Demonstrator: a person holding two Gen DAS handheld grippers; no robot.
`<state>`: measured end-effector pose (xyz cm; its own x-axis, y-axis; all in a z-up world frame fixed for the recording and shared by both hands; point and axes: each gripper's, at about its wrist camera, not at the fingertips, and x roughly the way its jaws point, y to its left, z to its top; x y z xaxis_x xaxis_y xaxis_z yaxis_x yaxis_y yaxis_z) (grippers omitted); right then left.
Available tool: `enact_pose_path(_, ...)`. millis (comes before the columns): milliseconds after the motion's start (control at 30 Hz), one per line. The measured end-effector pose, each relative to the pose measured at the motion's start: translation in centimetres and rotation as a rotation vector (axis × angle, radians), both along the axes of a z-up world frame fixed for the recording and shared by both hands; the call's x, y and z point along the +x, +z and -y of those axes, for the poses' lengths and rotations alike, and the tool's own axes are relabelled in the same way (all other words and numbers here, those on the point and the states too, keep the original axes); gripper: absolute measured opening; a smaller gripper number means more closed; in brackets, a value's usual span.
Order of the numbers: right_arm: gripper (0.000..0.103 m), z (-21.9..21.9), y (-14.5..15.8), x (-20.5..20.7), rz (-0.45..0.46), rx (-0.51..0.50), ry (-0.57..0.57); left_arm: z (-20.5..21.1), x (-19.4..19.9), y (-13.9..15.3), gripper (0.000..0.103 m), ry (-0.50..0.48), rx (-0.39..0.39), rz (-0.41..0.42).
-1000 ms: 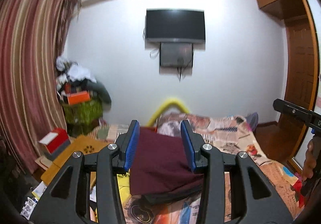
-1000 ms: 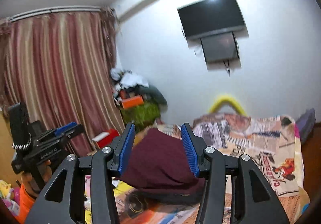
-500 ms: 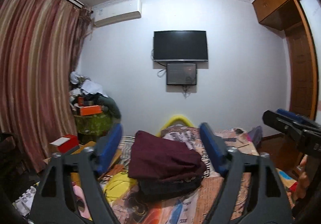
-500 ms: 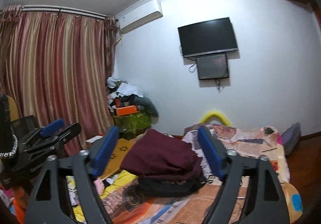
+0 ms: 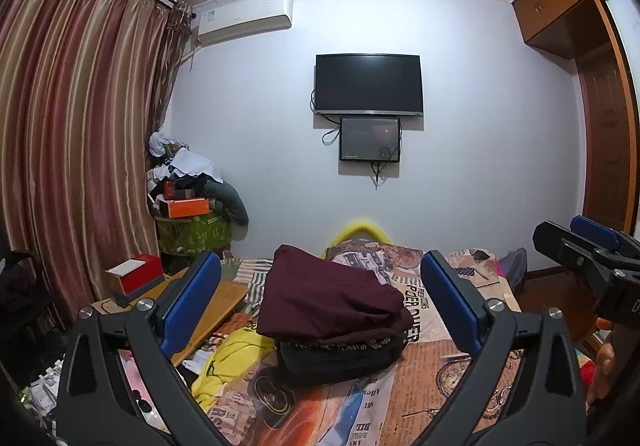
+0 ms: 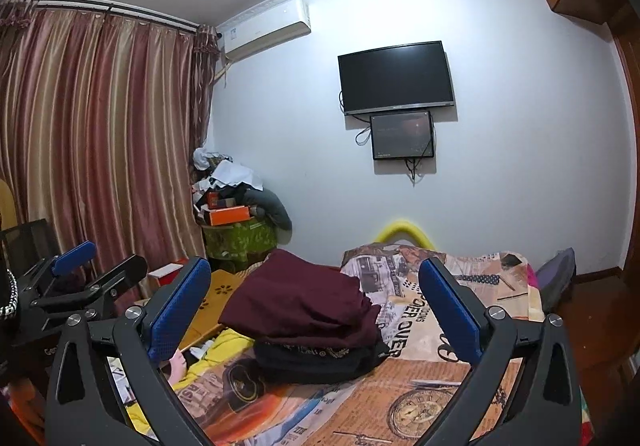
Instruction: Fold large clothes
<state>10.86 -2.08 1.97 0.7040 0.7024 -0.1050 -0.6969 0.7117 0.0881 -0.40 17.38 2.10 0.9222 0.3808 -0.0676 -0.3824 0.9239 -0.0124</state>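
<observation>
Resting folded on a bed [image 5: 448, 374] with a newspaper-print cover, a maroon garment [image 5: 328, 296] sits on top of a folded black garment [image 5: 340, 356], forming a small stack. Both hand-held grippers hover above the bed and point at this stack, touching nothing. The left gripper [image 5: 320, 302] has its blue-padded jaws spread wide, with the stack framed between them but lying well beyond the tips. The right gripper [image 6: 316, 306] is likewise spread wide and empty.

A second ago both sets of jaws stood much closer together and tight around the view of the maroon cloth; since then they have widened and drawn back and upward, so more of the room now shows: striped curtains [image 5: 76, 134], a wall-mounted television [image 5: 368, 84], an air conditioner [image 5: 244, 18]. That change suggests the maroon piece has just been released onto the stack and its fold is done. A crumpled yellow garment [image 5: 228, 358] lies just beside the stack on its left, a likely candidate for folding next, though that is only a guess
</observation>
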Motion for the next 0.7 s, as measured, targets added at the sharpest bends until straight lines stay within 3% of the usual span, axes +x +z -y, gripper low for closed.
enact_pose_path(700,0.103,0.3,-0.9,-0.3,-0.040,-0.038,-0.006,-0.2,1.3,-1.7,0.102,0.029,-0.006,-0.053)
